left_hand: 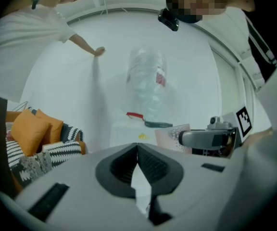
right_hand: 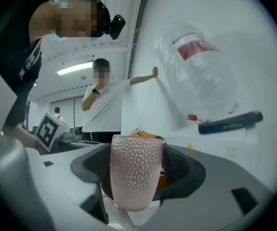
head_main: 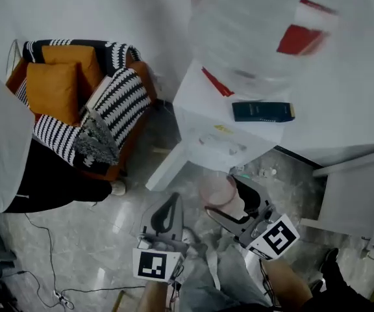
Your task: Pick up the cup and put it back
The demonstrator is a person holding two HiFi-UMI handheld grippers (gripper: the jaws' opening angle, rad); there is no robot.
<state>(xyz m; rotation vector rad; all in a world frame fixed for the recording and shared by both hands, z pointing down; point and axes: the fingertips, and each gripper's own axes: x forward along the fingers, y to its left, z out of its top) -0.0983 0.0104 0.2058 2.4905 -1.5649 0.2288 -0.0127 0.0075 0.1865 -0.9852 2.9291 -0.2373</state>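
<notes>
Cup (right_hand: pixel 135 172) and white surface (head_main: pixel 206 103) are what the coming move turns on. In the head view the pink dimpled cup (head_main: pixel 218 192) hangs clear of the surface, over the floor just off its near corner, and the bare top lies toward 12 o'clock from it. The right tongs (right_hand: pixel 135 177) are clamped on the cup's sides, spread wide around its body. Its long axis stands upright, mouth up, crosswise to the tongs' reach. Putting it back will likely mean carrying it up and forward onto the top. The right tongs (head_main: pixel 221 194) alone carry it. The left tongs (head_main: pixel 173 203) hang near, toward 8 o'clock of the cup, pressed together on nothing (left_hand: pixel 137 153). Whether the cup holds anything cannot be made out. A dark box (head_main: pixel 263 111) lies on the surface toward 1 o'clock.
</notes>
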